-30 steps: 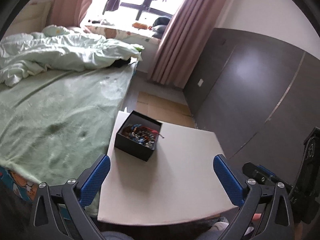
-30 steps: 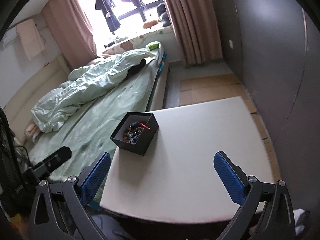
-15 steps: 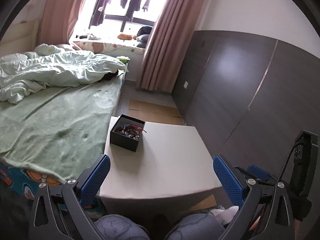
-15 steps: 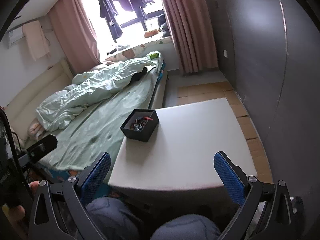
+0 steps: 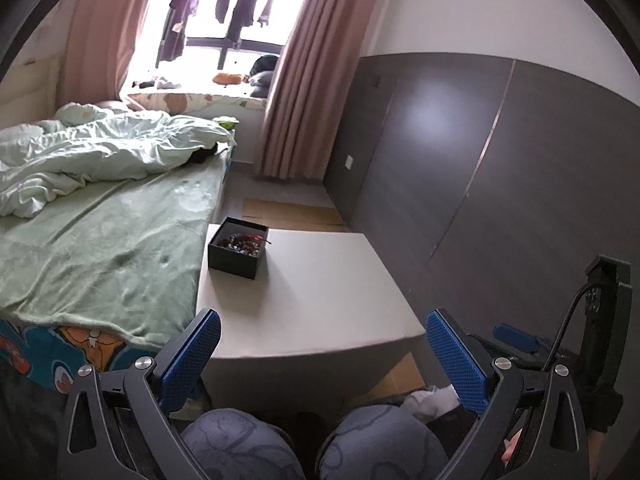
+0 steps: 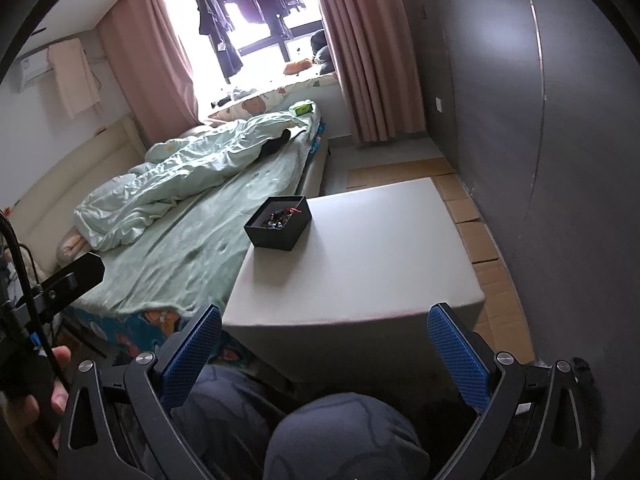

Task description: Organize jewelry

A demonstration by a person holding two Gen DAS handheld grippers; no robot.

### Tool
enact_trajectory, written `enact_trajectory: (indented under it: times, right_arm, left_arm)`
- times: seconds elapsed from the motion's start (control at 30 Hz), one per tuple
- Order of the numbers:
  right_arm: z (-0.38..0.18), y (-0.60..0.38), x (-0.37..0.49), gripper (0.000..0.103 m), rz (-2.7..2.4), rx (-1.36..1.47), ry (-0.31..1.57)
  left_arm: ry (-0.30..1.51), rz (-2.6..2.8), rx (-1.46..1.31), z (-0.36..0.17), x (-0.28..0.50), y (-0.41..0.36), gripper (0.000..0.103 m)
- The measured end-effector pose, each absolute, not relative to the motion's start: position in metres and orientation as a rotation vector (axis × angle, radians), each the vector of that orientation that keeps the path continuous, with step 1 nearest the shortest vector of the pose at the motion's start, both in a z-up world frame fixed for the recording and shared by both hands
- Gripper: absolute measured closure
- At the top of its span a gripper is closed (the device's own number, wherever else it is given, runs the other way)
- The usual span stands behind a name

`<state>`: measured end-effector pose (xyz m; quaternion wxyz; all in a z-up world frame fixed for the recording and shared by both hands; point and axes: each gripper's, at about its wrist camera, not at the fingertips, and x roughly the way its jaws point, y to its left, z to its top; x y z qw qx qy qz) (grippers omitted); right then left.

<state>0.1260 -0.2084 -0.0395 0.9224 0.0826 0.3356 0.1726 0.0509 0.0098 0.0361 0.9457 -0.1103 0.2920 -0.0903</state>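
My left claw [image 5: 323, 354] and right claw [image 6: 325, 350] gape wide, empty, well short of the jewelry-filled black box [image 5: 237, 248] at the tabletop's [image 5: 320, 292] far-left corner; organizing looks finished, or needs reaching forward.

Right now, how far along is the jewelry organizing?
Nothing looks sorted yet: the mixed beaded jewelry sits heaped in the open black square box at the pale table's far left corner. The left gripper and right gripper are open and empty, short of the table. All sorting remains.
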Motion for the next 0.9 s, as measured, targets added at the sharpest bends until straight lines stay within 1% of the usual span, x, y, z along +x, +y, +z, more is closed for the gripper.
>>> enact_trajectory:
  times: [0.2,0.4,0.9]
  right_arm:
    - [-0.034,-0.212,0.104,0.000,0.336,0.144,0.675]
    - [-0.023,-0.212,0.094,0.000,0.314,0.150,0.660]
    - [-0.030,-0.202,0.095,0.000,0.330,0.152,0.669]
  left_arm:
    - [0.594,-0.186,-0.165,0.037,0.034,0.007,0.000]
    - [0.593,-0.178,-0.179,0.036,0.027,0.015,0.000]
    - [0.594,-0.176,-0.177,0.034,0.029,0.020,0.000]
